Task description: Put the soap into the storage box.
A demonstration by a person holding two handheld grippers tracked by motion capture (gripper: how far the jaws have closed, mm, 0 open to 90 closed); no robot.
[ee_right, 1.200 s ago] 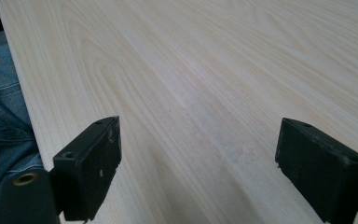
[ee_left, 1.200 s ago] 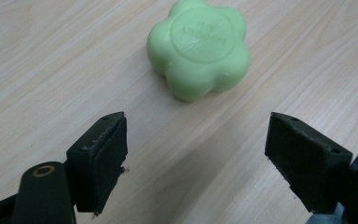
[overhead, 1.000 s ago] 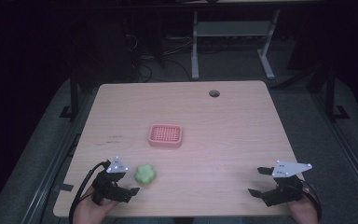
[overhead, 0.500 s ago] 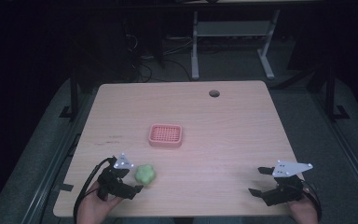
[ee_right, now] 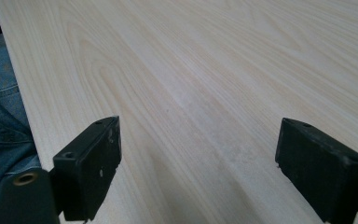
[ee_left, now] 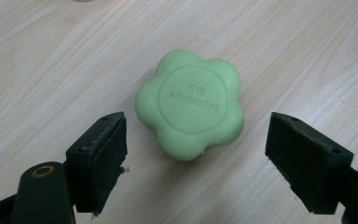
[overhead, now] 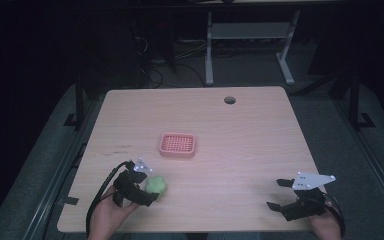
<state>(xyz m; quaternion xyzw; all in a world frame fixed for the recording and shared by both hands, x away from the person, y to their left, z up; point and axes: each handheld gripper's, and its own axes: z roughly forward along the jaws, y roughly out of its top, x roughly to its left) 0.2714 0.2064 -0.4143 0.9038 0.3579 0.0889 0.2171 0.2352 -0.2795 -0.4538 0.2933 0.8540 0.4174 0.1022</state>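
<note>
A green flower-shaped soap (overhead: 156, 185) lies flat on the wooden table (overhead: 240, 145) near its front left. My left gripper (overhead: 149, 188) is open just behind it, jaws spread wide. In the left gripper view the soap (ee_left: 190, 103) sits just ahead of the gap between the jaws, with raised lettering on top, and my left gripper (ee_left: 196, 154) touches nothing. A pink slotted soap dish (overhead: 178, 145) rests mid-table, beyond the soap. My right gripper (overhead: 278, 193) stands open at the front right over bare wood, and the right gripper view shows the right gripper (ee_right: 198, 163) with nothing between its jaws.
A round cable hole (overhead: 230, 100) is near the table's far edge. Beyond the table stand a white frame (overhead: 250, 35) and loose cables on the dark floor. Blue denim (ee_right: 2, 112) shows past the table's edge in the right gripper view.
My left gripper has moved forward and rightward toward the green soap, and its open jaws now stand close behind it. The right gripper has stayed in place.
</note>
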